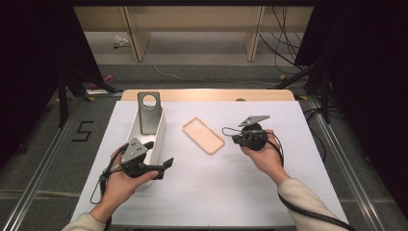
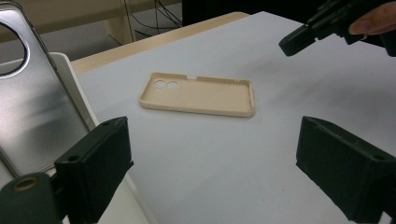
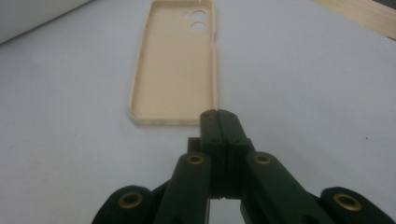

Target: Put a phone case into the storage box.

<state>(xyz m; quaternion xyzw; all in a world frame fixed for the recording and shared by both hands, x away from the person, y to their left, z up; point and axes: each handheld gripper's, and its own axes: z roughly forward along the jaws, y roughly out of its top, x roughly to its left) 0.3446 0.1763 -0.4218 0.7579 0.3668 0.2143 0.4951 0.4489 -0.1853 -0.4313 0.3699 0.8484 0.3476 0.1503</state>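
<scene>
**Two cases, two grippers**

One beige phone case (image 1: 203, 135) lies open side up at the centre of the table (image 1: 240, 183). One grey case (image 1: 148, 113) leans in one white bin (image 1: 161, 130). Right gripper (image 3: 218, 122): jaws pressed together, empty, just short of the beige case. Left gripper (image 2: 210, 172): jaws wide apart, empty.

left jaws apart, right jaws together

The phone case (image 1: 203, 135) in the middle of the high view is plain peach-tan. At its left stands a shiny grey case (image 1: 148, 113) in a white bin (image 1: 160, 133). The table cover (image 1: 216, 187) is white — both grippers are black.
</scene>
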